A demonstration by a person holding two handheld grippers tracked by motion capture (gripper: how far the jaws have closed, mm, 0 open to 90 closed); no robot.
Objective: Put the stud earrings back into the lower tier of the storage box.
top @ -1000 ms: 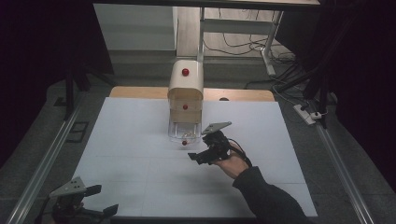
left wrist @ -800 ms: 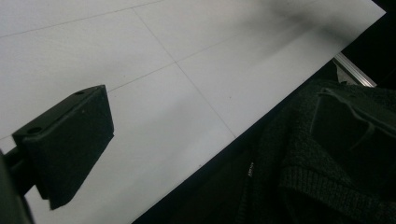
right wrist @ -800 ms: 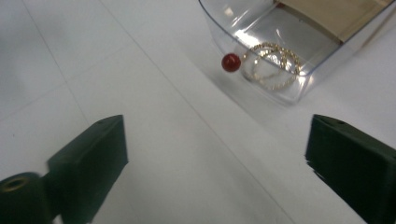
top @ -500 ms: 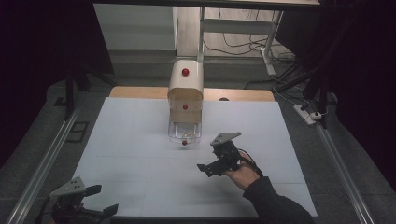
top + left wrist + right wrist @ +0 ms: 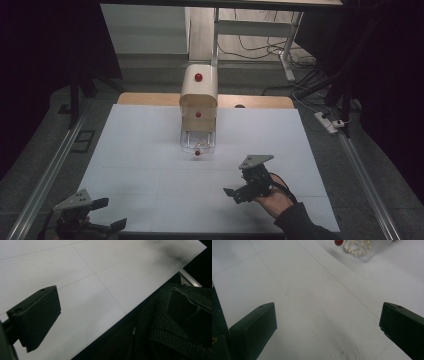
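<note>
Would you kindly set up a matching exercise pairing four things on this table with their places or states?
Things:
1. small cabinet
2. bottom drawer
3. right gripper
4. left gripper

Places or states:
A. near left corner of the white mat
B. pulled out, clear, red knob, beads inside
C. far middle of the mat, rounded top
D. open, empty, near right

Pairs: 1-C, 2-B, 3-D, 4-A

A: What's around besides the job?
B: White sheet point(image 5: 150, 150) under the right gripper point(image 5: 239, 187), wooden edge point(image 5: 145, 98) beyond it.
A: Frame?
B: 2 rails: right rail point(image 5: 357, 165) near its right, left rail point(image 5: 52, 170) far left. Power strip point(image 5: 327, 122) and cables point(image 5: 250, 47) behind.
</note>
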